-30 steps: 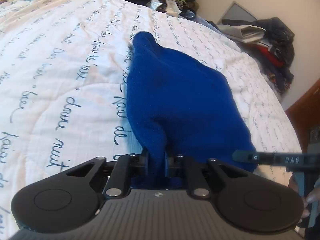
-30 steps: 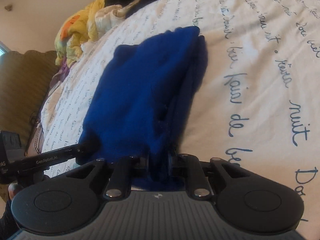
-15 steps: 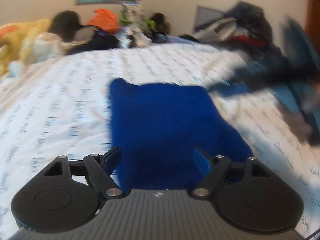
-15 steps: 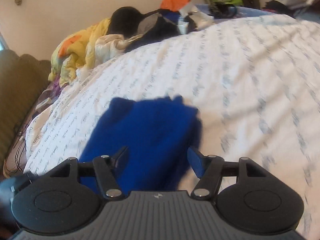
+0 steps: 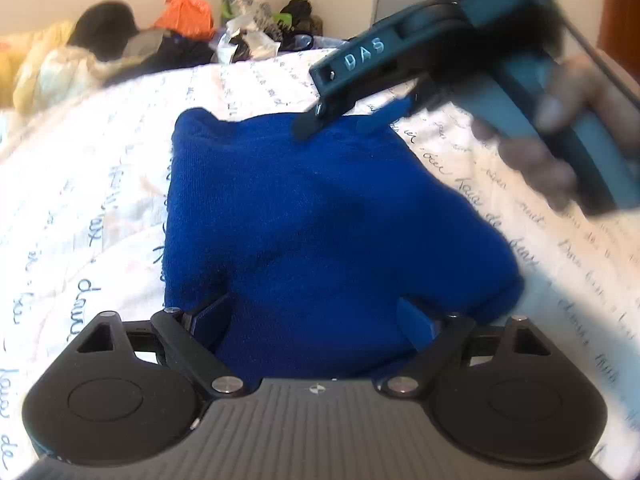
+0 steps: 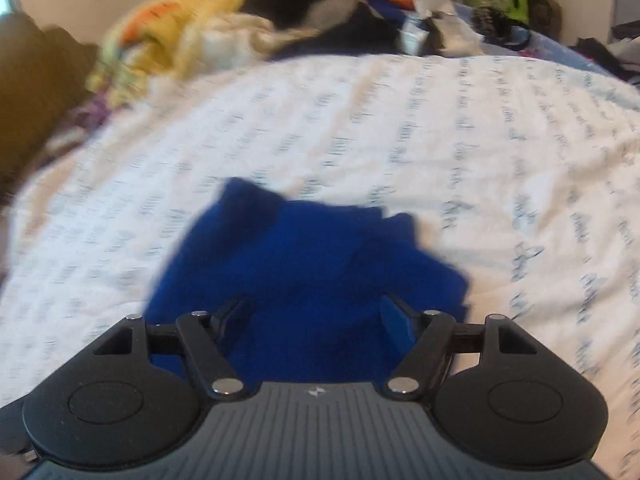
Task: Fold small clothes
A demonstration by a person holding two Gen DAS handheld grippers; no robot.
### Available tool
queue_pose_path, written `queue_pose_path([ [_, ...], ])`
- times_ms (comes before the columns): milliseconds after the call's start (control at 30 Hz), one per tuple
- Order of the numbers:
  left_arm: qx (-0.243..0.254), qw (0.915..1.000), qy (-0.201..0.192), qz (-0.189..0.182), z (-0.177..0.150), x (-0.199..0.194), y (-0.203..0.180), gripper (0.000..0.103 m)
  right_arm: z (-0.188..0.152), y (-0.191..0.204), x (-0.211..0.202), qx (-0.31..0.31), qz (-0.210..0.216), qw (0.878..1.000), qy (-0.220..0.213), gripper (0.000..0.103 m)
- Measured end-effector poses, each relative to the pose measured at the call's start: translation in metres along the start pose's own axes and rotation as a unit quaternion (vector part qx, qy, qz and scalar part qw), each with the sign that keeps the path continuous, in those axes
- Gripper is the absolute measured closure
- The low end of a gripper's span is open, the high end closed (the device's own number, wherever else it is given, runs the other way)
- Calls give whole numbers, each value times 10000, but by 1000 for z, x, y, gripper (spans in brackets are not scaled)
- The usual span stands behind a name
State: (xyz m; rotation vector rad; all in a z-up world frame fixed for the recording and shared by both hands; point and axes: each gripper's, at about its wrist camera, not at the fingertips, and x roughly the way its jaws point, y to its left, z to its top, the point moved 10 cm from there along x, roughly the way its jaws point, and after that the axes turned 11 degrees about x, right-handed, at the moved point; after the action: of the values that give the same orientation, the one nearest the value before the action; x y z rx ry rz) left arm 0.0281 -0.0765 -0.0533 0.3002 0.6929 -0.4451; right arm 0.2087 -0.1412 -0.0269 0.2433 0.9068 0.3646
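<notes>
A royal-blue knitted garment [image 5: 320,216] lies folded in a compact bundle on the white bedspread [image 5: 100,184]. My left gripper [image 5: 316,320] hovers over its near edge, jaws wide and still opening, the cloth lying below them but not pinched. In the right wrist view the same blue garment [image 6: 304,272] lies under my right gripper [image 6: 316,316], whose jaws are also opening with nothing pressed between the pads. From the left wrist view the right gripper [image 5: 356,120] hangs over the garment's far right corner, held by a hand [image 5: 560,128].
The white bedspread [image 6: 440,140] carries blue handwritten script. Piled clothes, a yellow blanket [image 6: 176,28], an orange bag [image 5: 186,16] and other clutter line the bed's far edge by the wall. A brown headboard [image 6: 36,92] stands at the left.
Both grippers were shut on the blue garment's near edge and have let go and opened. Both have drawn back, the right one swinging up over the garment's far right corner.
</notes>
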Motion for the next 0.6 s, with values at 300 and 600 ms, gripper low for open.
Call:
queue_pose_path([
  [300, -52, 9981, -193, 580, -8, -41, 17, 10, -35, -4, -43, -342, -413, 9968, -599, 27],
  [600, -862, 9900, 355, 1059, -56, -46, 26, 0, -159, -38, -87, 216, -1164, 9921, -412, 17],
])
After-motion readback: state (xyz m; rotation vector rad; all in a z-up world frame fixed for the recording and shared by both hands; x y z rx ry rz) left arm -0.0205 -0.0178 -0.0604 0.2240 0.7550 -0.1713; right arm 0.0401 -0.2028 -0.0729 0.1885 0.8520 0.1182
